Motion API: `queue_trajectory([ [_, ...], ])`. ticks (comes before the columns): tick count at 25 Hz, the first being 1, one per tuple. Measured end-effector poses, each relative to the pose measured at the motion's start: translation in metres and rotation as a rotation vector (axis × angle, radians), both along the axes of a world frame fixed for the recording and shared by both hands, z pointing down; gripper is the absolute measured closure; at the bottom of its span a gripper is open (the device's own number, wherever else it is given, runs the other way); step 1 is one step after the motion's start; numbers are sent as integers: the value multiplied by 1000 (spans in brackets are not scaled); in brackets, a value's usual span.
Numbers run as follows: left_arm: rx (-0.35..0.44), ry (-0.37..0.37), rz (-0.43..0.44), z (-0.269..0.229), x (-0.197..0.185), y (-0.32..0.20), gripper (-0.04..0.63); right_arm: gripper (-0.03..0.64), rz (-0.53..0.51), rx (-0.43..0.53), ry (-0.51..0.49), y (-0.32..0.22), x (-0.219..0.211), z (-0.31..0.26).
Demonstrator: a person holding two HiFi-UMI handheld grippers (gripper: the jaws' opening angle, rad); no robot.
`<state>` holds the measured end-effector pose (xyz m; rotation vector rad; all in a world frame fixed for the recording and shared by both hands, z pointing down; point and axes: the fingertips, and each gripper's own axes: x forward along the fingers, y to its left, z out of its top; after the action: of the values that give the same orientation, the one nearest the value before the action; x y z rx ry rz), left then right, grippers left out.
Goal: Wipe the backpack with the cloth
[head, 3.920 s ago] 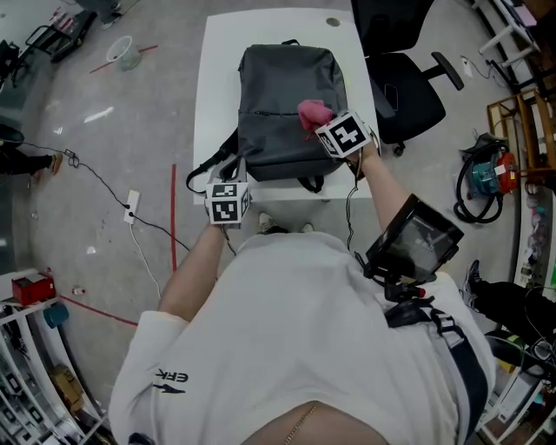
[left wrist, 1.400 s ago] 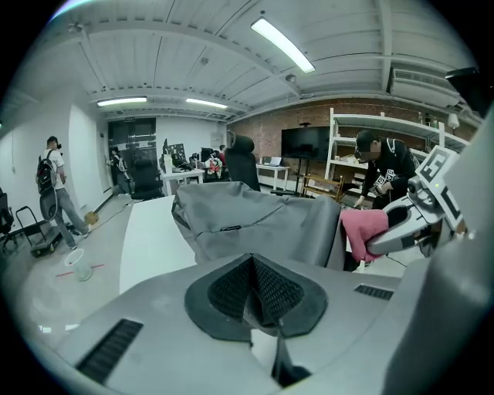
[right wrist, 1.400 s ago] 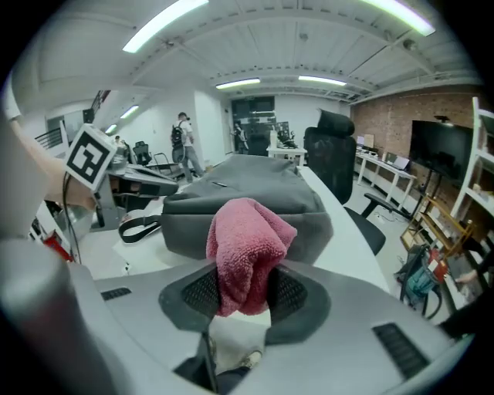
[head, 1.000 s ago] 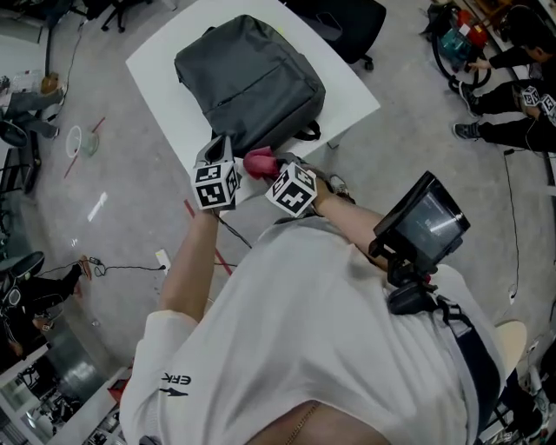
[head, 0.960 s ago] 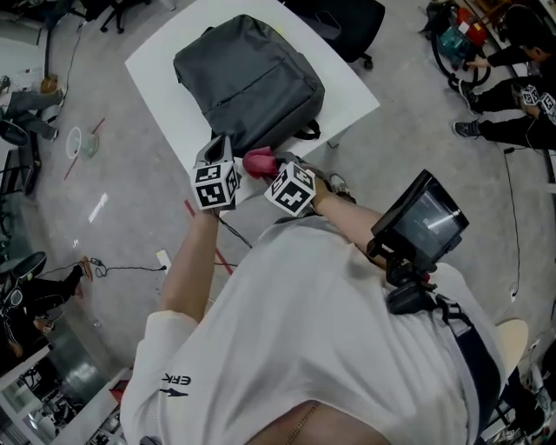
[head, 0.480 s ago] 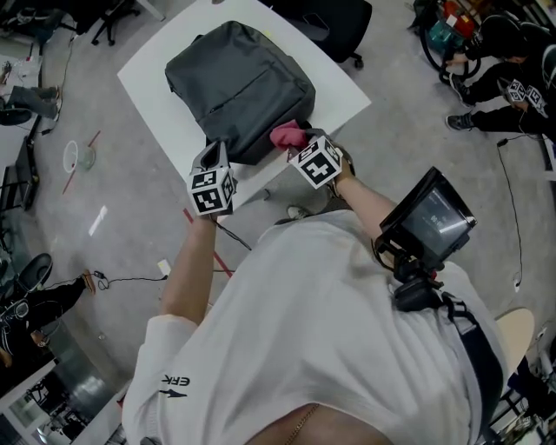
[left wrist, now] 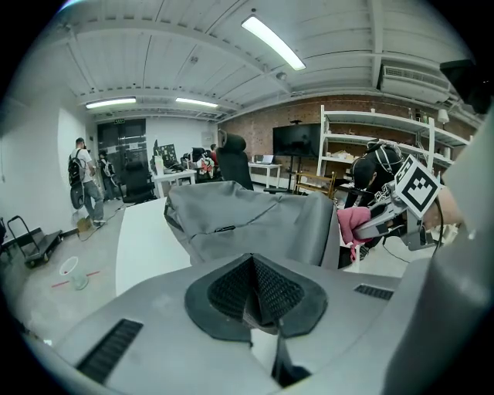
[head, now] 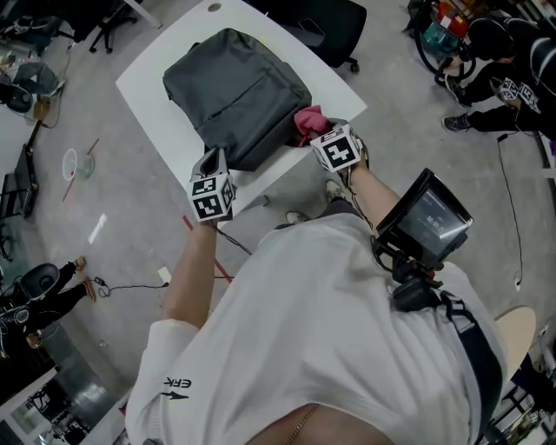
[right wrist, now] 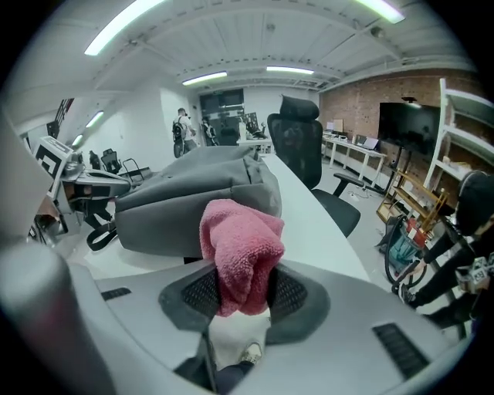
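A dark grey backpack [head: 236,94] lies flat on the white table [head: 148,87]. My right gripper [head: 318,139] is shut on a pink cloth [head: 308,123] at the backpack's near right corner. In the right gripper view the cloth [right wrist: 240,254] bulges out between the jaws, with the backpack [right wrist: 193,197] just beyond. My left gripper [head: 211,167] is shut and empty at the backpack's near left corner. In the left gripper view the backpack [left wrist: 247,224] fills the middle, and the right gripper [left wrist: 380,224] with the cloth [left wrist: 353,224] shows at the right.
A black office chair [head: 326,22] stands behind the table. A cable [head: 130,282] runs over the concrete floor on the left. People sit at the upper right [head: 486,52]. A screen device [head: 423,224] is strapped to the person's right forearm.
The right gripper with the cloth has swung from the front edge near the left gripper out to the backpack's near right corner. The left gripper stayed at the near left corner.
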<state>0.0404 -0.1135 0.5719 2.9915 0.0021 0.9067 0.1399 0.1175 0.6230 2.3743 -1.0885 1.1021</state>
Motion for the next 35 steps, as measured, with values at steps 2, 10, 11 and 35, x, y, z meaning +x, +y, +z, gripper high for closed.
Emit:
queue_trajectory([
  [2, -8, 11, -6, -2, -1, -1, 592, 486, -3, 17, 17, 1, 0, -9],
  [10, -51, 86, -45, -18, 7, 1, 592, 486, -29, 43, 135, 10, 46, -61],
  [11, -53, 87, -62, -18, 9, -1, 592, 486, -48, 39, 143, 8, 59, -65],
  [35, -66, -72, -496, 4, 29, -46, 592, 486, -643, -63, 180, -204, 303, -51],
])
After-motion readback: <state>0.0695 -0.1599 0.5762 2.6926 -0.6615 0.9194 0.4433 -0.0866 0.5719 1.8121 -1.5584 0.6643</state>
